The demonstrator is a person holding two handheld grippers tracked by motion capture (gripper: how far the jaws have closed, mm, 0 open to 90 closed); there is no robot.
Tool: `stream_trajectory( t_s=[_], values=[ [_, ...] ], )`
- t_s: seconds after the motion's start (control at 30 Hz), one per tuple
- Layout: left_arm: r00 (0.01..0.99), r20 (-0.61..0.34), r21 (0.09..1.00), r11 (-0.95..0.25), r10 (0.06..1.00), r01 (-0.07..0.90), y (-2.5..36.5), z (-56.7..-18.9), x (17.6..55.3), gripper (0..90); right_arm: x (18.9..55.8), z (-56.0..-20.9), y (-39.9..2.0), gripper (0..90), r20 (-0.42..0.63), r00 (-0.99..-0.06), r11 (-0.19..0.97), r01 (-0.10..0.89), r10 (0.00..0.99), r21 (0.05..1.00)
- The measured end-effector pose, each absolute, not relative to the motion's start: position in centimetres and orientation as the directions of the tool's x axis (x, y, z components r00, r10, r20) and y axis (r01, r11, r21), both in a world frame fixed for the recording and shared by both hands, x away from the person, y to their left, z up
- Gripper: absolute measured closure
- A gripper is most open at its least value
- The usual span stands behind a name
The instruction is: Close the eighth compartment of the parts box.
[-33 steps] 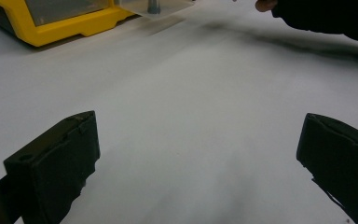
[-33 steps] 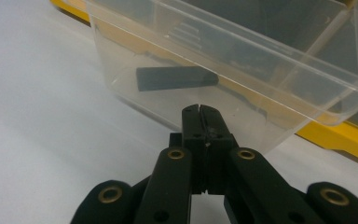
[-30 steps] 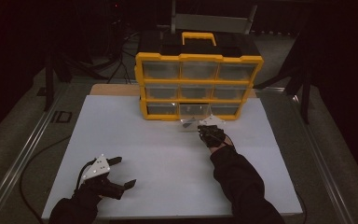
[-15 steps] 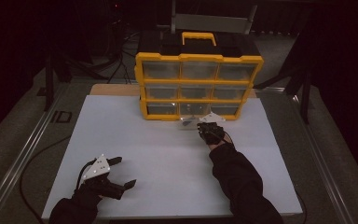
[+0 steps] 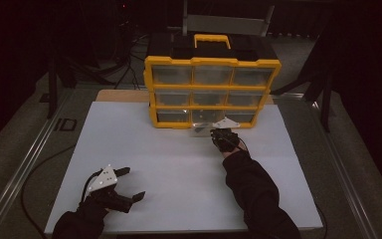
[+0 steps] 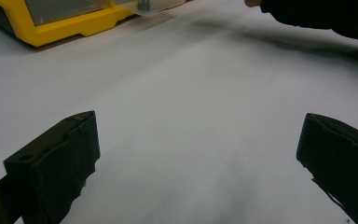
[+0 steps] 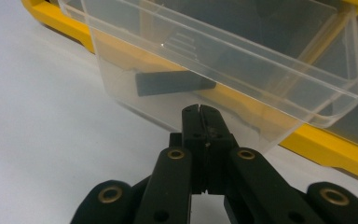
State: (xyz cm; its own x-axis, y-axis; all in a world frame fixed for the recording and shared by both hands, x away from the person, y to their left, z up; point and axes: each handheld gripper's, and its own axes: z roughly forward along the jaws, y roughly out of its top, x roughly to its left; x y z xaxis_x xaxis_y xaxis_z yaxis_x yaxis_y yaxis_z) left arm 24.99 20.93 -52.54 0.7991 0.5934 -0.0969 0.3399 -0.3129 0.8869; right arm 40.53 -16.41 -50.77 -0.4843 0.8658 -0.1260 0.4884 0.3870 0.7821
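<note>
A: The right gripper (image 7: 200,112) has its jaws pressed together, tips at the front wall of the clear drawer (image 7: 223,60). Whether they pinch its lip or just rest against it, I cannot tell.

B: And compared with a moment back?

A: Very little has changed. In the high view the right gripper (image 5: 224,135) sits where it was a second ago, at the bottom row of the yellow organizer (image 5: 212,92), with the drawer already drawn partway out over the counter (image 5: 179,164). A dark grey block (image 7: 175,83) lies inside it.

B: So the pull has paused?

A: That's my reading: the drawer is out far enough to show its contents, and it probably needs either more pull or a regrip.

B: The other hand?

A: The left gripper (image 5: 122,185) hangs near the counter's front edge, jaws wide with nothing between them, well apart from the organizer and just as it was.
</note>
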Motion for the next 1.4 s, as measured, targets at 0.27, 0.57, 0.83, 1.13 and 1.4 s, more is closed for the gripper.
stream_trajectory(
  t_s=[0.27, 0.57, 0.83, 1.13, 1.4],
  values=[
    [0.799, -0.097, 0.887, -0.313, 0.594, 0.341, 20.9, -52.6, 25.0, 0.0, 40.9, -50.5, -16.2, 90.0, -0.145, -0.477, 0.397, 0.486, 0.867, 0.778],
    [0.799, -0.095, 0.887, -0.314, 0.594, 0.339, 20.9, -52.5, 25.0, 0.0, 41.3, -50.5, -16.1, 90.0, -0.152, -0.471, 0.399, 0.487, 0.869, 0.777],
    [0.799, -0.096, 0.887, -0.314, 0.594, 0.339, 21.0, -52.5, 25.0, 0.0, 41.7, -50.3, -16.0, 90.0, -0.156, -0.464, 0.398, 0.487, 0.872, 0.778],
    [0.799, -0.094, 0.886, -0.315, 0.594, 0.339, 20.9, -52.5, 25.0, 0.0, 42.1, -50.3, -15.8, 90.0, -0.179, -0.461, 0.415, 0.481, 0.869, 0.773],
    [0.798, -0.095, 0.886, -0.315, 0.595, 0.341, 20.9, -52.6, 25.0, 0.0, 42.5, -50.2, -15.8, 90.0, -0.176, -0.454, 0.407, 0.483, 0.873, 0.775]
  ],
)
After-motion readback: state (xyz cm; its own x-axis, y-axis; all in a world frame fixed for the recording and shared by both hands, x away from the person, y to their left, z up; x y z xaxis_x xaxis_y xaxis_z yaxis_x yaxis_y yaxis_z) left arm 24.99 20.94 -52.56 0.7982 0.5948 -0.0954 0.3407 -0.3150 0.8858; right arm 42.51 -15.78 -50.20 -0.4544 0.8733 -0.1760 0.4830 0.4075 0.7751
